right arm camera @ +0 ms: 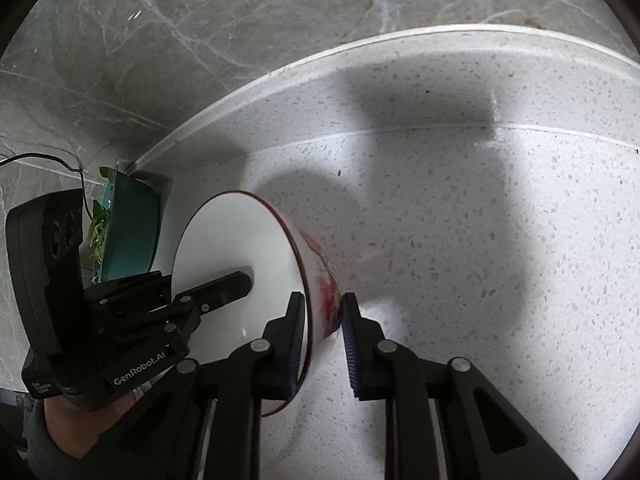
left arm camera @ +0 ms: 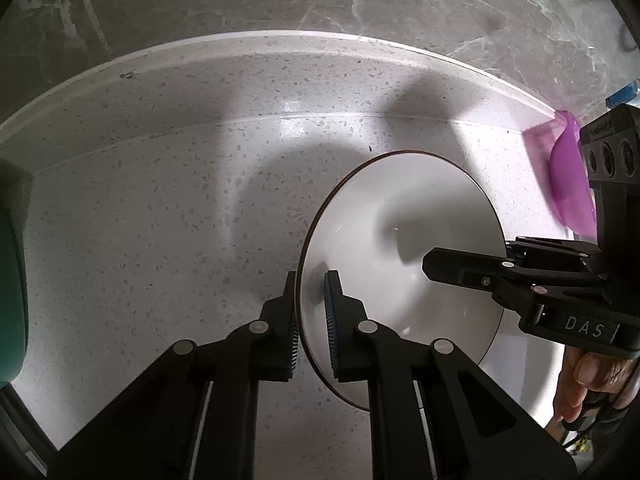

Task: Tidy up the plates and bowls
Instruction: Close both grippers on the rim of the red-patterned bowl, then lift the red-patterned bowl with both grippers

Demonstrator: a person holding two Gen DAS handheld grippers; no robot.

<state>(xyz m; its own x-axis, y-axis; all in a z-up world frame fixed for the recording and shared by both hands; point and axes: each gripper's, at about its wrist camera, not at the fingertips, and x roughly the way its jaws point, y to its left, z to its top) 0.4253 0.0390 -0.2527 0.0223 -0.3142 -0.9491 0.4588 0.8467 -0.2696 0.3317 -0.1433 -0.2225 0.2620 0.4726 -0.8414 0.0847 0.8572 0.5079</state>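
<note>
A white bowl (left arm camera: 384,232) with a dark rim and a red pattern on its outside (right arm camera: 240,248) is held between both grippers above the speckled countertop (left arm camera: 160,220). My left gripper (left arm camera: 311,320) is shut on the bowl's left rim, one finger inside, one outside. My right gripper (right arm camera: 322,340) is shut on the opposite rim, one finger inside and one against the red-patterned wall. Each gripper shows in the other's view: the right one (left arm camera: 472,268) and the left one (right arm camera: 224,284).
A pink translucent bowl (left arm camera: 568,184) stands at the back right by the countertop's raised back edge (left arm camera: 280,46). A teal dish (right arm camera: 132,232) with green leaves behind it stands at the left; its edge also shows in the left wrist view (left arm camera: 12,272). A grey marble wall (right arm camera: 200,20) is behind.
</note>
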